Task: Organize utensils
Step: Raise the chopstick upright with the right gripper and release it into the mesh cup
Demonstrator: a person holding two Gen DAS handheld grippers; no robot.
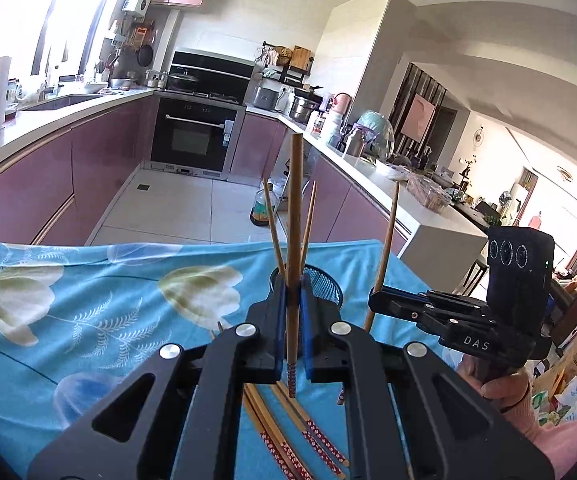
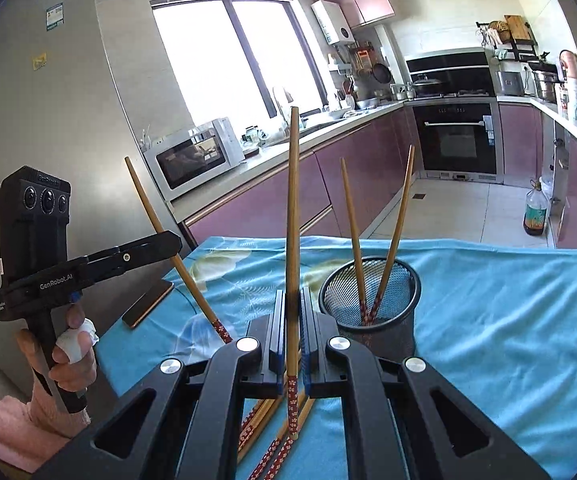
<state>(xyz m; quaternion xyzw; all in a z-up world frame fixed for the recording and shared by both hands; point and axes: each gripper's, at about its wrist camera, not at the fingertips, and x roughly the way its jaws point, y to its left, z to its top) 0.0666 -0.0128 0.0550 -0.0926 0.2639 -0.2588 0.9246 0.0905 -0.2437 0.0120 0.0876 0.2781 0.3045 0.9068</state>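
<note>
Both grippers, left gripper (image 1: 291,304) and right gripper (image 2: 293,308), each squeeze one long wooden chopstick with a red flowery end (image 1: 294,216); the round black mesh cup (image 2: 370,300) stands just beyond on the blue flowery cloth (image 2: 508,320), two chopsticks already inside; go one at a time, line the red end over the cup, lower, then let go.

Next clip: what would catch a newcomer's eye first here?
Each gripper holds one chopstick upright: the left gripper and the right gripper. Behind them a black mesh cup with two chopsticks stands on the blue floral cloth; loose chopsticks lie below.
</note>
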